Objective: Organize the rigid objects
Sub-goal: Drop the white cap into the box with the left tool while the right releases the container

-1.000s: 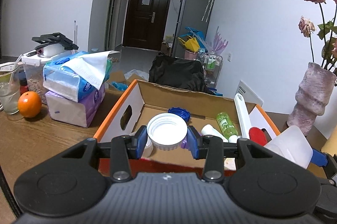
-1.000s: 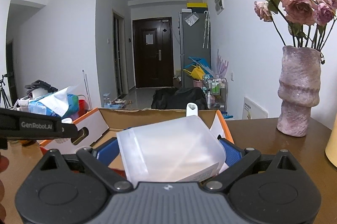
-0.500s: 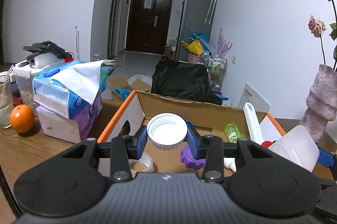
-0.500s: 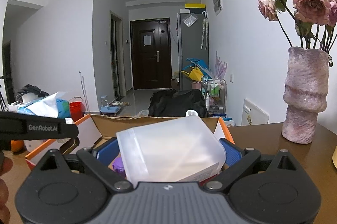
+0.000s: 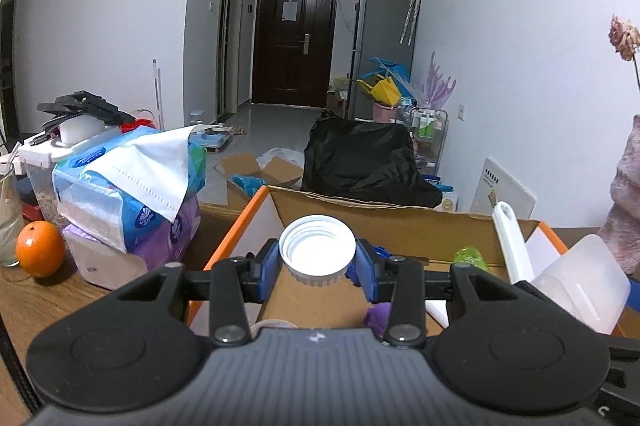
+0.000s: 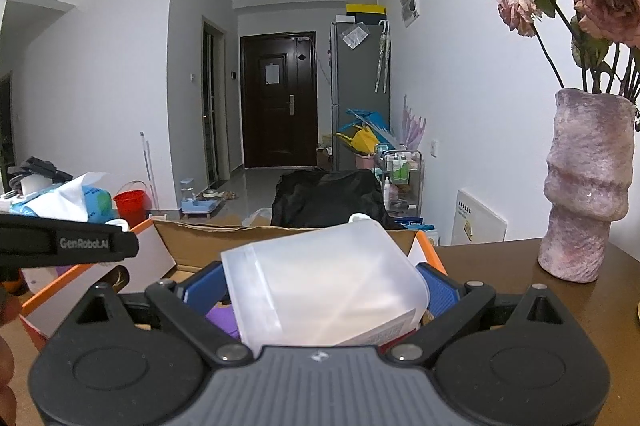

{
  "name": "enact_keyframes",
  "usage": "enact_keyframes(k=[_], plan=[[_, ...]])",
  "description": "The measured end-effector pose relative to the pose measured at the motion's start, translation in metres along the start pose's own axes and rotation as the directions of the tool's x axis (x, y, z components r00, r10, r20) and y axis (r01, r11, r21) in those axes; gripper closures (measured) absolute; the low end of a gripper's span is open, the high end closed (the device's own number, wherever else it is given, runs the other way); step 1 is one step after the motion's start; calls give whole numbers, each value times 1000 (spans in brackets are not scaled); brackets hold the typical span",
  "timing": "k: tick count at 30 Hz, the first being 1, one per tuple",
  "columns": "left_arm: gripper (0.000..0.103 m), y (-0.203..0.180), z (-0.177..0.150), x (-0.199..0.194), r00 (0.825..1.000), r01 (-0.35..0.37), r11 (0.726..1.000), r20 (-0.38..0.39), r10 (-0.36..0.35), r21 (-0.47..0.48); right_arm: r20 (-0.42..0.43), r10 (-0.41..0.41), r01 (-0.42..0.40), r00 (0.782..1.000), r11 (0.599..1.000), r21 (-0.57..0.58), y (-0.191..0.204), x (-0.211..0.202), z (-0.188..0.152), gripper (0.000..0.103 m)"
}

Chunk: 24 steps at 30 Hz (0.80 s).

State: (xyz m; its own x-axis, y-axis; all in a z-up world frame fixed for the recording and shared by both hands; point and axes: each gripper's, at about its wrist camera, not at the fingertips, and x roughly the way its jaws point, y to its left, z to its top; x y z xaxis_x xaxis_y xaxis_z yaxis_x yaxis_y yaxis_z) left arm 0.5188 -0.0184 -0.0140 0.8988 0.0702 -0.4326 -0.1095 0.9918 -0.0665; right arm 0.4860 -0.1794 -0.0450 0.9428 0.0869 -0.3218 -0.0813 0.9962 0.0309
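Lid [image 5: 317, 249], white, screw type, sits pinched between the left gripper [image 5: 317, 262] pads, open side facing the camera, held above the near-left part of the box [image 5: 400, 222]. Right gripper [image 6: 320, 296] is clamped on a translucent tub [image 6: 320, 290], over the box's near-right side; tub also shows in the left view [image 5: 580, 290].

Likely step: mate lid to tub, or drop both in the box. Can't tell which.

If mating:
- Lid looks much narrower than the tub mouth, so check fit first.
- Bring the parts square, not tilted; the pinch is on the lid's rim, so it may pivot.
- Tub wall looks thin, so go easy on the squeeze.

If dropping: lower to the box floor before releasing. Box already holds a green bottle [image 5: 470, 256], a white handle [image 5: 508, 246] leaning on the back wall, and something purple [image 5: 376, 316].

Surface: brown wood table [image 5: 24, 306]. Left of the box are tissue packs [image 5: 132, 186] and an orange [image 5: 40, 254]. Right of it, a pink vase [image 6: 584, 186] with dried roses. Beyond the box, a hallway with a dark door [image 5: 294, 38] and cluttered floor.
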Motion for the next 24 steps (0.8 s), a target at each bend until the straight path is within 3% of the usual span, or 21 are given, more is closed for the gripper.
enact_keyframes(k=[21,23,24], plan=[[61,-2,-2,20,999,-27,999,-21,28,44,-37,-10,9,999,1000,-11,1,17,3,4],[58,-2,-2,21,999,-33,998,-26,34,48,-53,-10,9,999,1000,-17,1,18,3,3],[51,-1,-2,21,999,-35,998,-28,37,47,-60,-13,12,998,1000,-17,0,19,3,3]])
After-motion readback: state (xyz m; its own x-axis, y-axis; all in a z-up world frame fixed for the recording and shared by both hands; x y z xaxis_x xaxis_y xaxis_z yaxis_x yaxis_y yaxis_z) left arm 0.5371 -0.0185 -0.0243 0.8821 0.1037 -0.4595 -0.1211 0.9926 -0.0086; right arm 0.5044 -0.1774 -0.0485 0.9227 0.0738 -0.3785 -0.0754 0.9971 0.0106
